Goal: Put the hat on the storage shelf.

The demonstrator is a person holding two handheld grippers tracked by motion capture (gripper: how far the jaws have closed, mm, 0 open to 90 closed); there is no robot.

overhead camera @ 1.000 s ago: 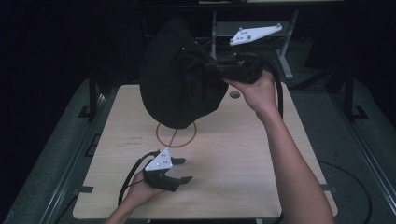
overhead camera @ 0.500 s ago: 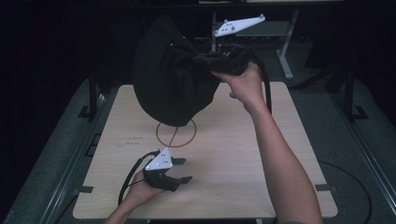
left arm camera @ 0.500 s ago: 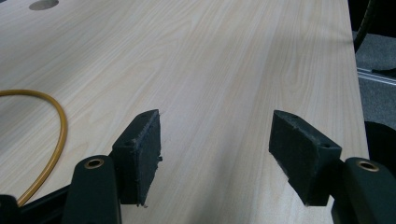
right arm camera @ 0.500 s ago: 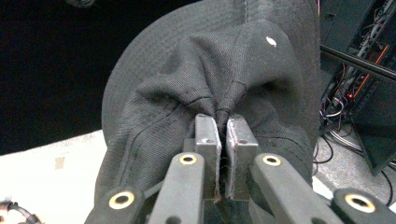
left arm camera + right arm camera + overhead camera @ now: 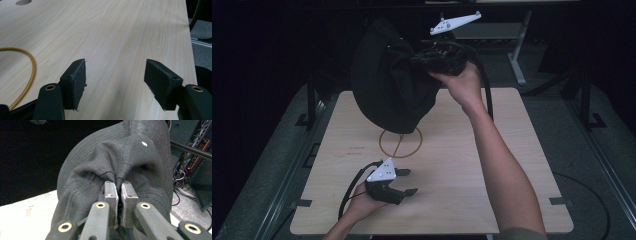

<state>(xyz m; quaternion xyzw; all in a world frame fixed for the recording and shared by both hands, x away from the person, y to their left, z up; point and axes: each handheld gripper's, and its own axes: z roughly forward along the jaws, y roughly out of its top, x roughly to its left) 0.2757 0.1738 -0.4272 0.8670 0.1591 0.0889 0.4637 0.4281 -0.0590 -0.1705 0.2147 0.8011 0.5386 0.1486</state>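
Fabric of a black hat (image 5: 117, 167) is being pinched between the pressed-together jaws of the right gripper (image 5: 119, 202), which is biting into a fold of the crown so that the rest of the hat is hanging free below the grip. In the high view, the right gripper (image 5: 432, 59) is holding the hat (image 5: 387, 85) up in the air over the far half of the surface (image 5: 512, 150), above a yellow ring (image 5: 400, 143) marked on the wood. Gripping at the crown is letting the brim droop and open downward, which is probably meant to make the hat easy to lower or reposition over the ring. The left gripper (image 5: 404, 183) is resting low near the front edge of the surface, well apart from the hat; its jaws are spread wide with nothing between them, as the left gripper view (image 5: 115, 80) is showing, with an arc of the ring (image 5: 31, 72) just beside it. It is likely waiting in reserve to catch the brim.
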